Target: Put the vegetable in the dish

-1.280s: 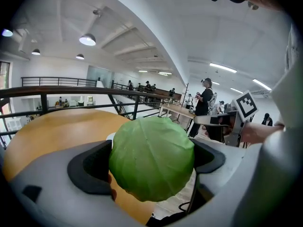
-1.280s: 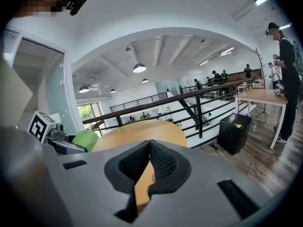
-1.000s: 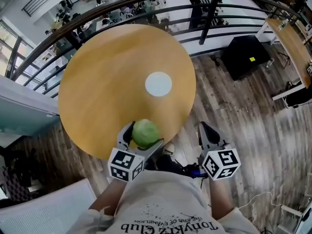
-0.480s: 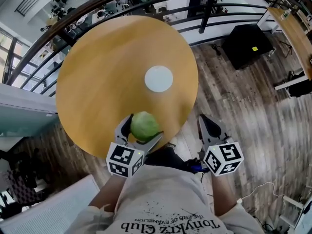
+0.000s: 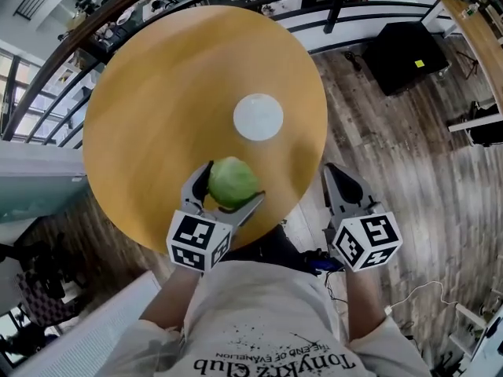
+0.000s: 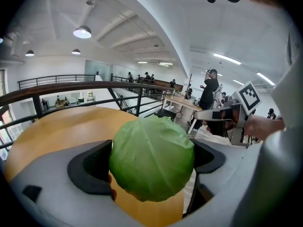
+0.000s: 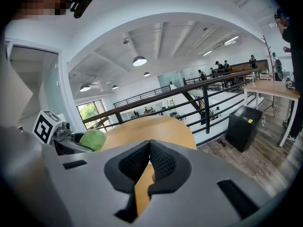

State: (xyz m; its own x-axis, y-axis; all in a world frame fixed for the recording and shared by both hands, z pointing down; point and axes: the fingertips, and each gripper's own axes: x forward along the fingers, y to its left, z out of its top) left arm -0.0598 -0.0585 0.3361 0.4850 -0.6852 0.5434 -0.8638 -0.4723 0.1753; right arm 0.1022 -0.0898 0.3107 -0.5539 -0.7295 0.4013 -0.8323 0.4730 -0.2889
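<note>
Left tool: my left gripper (image 5: pixel 230 188) pinches the round pale green cabbage head (image 6: pixel 151 157), one jaw on each flank.
Vegetable: it hangs in my grip over the near part of the round tan wooden table (image 5: pixel 157 93). I judge it lifted clear of the top, well short of its goal.
Dish: the small flat white round dish (image 5: pixel 258 117) lies empty near the table's middle, ahead of the cabbage and a little to its right.
Right tool: my right gripper (image 7: pixel 149 162) has its jaws pressed together on nothing. It is off the table's near right edge, above the grey plank floor (image 5: pixel 393 148).
Step in hand: carrying the cabbage forward to the dish.
Doing it well: I keep the squeeze even, because the leaves look smooth and the ball could roll out. I travel level, stop with the cabbage centred over the white disc, lower until it touches, and only then part the jaws.
Watch for: the dish looks hardly wider than the cabbage, so an off-centre release may let it roll onto the wood.
</note>
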